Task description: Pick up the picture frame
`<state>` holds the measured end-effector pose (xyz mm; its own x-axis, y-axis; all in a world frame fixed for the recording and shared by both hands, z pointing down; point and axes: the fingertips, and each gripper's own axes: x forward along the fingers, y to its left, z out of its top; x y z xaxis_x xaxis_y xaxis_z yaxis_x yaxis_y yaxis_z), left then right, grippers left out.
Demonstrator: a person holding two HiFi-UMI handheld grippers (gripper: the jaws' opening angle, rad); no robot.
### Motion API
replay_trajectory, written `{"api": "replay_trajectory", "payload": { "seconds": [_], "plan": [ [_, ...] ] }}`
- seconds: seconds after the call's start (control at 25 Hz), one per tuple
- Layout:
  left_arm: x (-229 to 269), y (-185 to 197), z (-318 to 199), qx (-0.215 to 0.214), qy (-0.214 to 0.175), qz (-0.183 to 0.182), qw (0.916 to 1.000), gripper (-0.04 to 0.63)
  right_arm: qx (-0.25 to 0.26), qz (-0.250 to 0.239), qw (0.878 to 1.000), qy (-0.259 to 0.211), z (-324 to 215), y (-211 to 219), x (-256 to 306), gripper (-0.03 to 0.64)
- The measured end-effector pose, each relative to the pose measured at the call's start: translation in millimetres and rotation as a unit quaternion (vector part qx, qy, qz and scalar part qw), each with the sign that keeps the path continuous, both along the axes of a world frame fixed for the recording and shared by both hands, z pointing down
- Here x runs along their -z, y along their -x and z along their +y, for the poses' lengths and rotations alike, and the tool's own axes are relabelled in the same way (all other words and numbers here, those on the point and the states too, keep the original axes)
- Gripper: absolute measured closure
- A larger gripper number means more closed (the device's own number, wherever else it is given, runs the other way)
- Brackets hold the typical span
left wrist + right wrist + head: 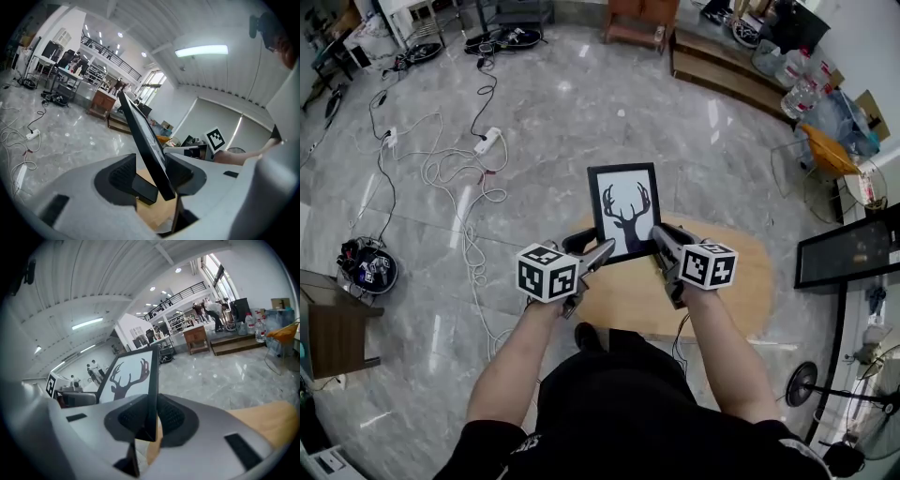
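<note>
To lift this well, I thought I should squeeze both sides the same and raise them together, so the picture would not tip or slip.

My right fingers [173, 417] were pinching the picture frame [126, 378] near its bottom edge, with one pad on the front and one on the back. They were only a little way apart, just as wide as the thin frame.

My left fingers [185, 169] were spread much wider. The frame sat slanted between them. Its front touched one pad, and a black piece [143, 187] on its back pushed against the other pad. So I judged they were holding it too, but not as neatly. That side looked like the one that could slip, so I would press firmly there and go slowly.

In the head view the frame, with its deer picture, stood upright in the middle, held by its two bottom corners. It looked lifted off the brown oval counter [741, 281], just below and to the right of the middle. All around was shiny grey floor [562, 122], with white cables [450, 169] at the upper left.
</note>
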<state>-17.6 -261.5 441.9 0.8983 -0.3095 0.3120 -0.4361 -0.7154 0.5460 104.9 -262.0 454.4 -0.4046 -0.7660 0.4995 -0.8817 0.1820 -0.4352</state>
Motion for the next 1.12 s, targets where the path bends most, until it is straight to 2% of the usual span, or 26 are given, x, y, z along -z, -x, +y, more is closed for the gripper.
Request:
{"api": "replay_trajectory", "payload": {
  "seconds": [0.08, 0.28, 0.4, 0.48, 0.56, 0.72, 0.84, 1.0, 1.12],
  "plan": [
    [19.7, -1.2, 14.2, -0.007, -0.012, 0.017, 0.9998, 0.397, 0.005, -0.007, 1.000, -0.020, 13.6, 4.5, 19.0, 0.546],
    [67.0, -42.8, 52.7, -0.011, -0.036, 0.055, 0.9978, 0.426, 0.036, -0.021, 0.997, -0.068, 52.5, -24.0, 64.1, 0.546],
    [88.8, -27.6, 54.8, -0.015, -0.038, 0.071, 0.9966, 0.440, 0.049, -0.027, 0.995, -0.082, 56.4, -3.0, 83.2, 0.545],
    [99.6, -5.3, 50.6, -0.020, -0.041, 0.080, 0.9957, 0.491, 0.058, -0.029, 0.994, -0.091, 52.2, 23.4, 90.9, 0.545],
    [109.4, 5.9, 50.1, -0.021, -0.047, 0.086, 0.9950, 0.504, 0.067, -0.034, 0.992, -0.102, 50.4, 36.8, 98.0, 0.545],
    [129.6, -18.2, 64.1, -0.008, -0.054, 0.098, 0.9936, 0.535, 0.086, -0.058, 0.987, -0.125, 61.1, 13.5, 113.1, 0.541],
    [142.6, -28.2, 67.9, 0.000, -0.067, 0.096, 0.9931, 0.572, 0.097, -0.067, 0.983, -0.137, 64.1, 4.3, 123.7, 0.538],
    [150.2, -26.7, 68.5, 0.003, -0.092, 0.068, 0.9935, 0.575, 0.110, -0.054, 0.981, -0.150, 70.2, 5.7, 134.6, 0.540],
    [149.7, -26.5, 69.6, 0.013, -0.097, 0.067, 0.9929, 0.575, 0.112, -0.041, 0.979, -0.163, 80.8, -4.0, 139.8, 0.535]
  ]
}}
